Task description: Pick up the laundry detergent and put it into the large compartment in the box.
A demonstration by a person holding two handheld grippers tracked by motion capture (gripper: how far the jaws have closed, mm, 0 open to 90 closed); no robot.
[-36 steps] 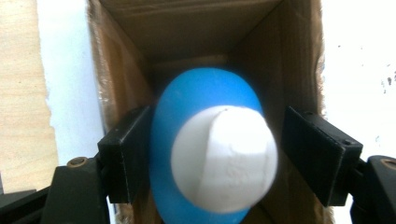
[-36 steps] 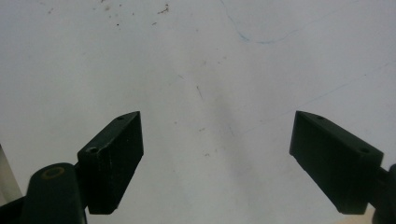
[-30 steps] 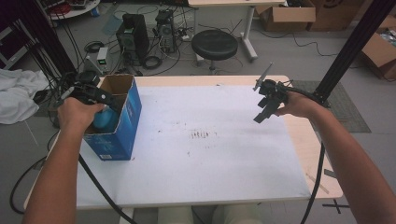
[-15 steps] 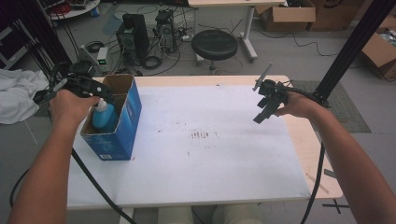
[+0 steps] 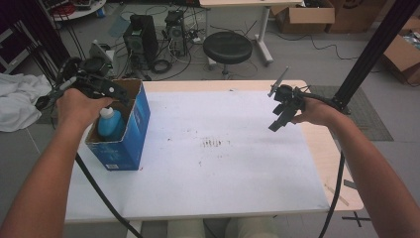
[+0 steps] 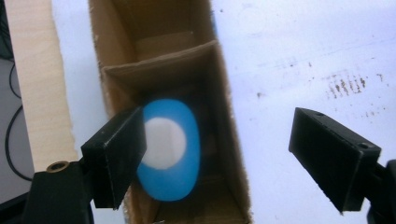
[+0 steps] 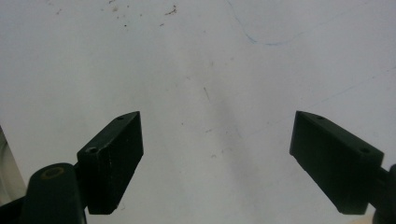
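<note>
White bench (image 5: 213, 173): bottle (image 5: 110, 121) upright in box (image 5: 130, 134); left gripper (image 5: 116, 94) jaws just spread, empty; right gripper (image 5: 278, 119) spread. Risk: withdrawing jaw snags box wall.

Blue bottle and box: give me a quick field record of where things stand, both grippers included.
bottle: blue bottle with white cap, upright inside the box
box: blue cardboard box, top open, at the table's left edge
left gripper: left gripper above the box, jaws just opened wide, nothing gripped
right gripper: right gripper open over bare white table, holding nothing
contact: neither gripper touches the bottle
</note>
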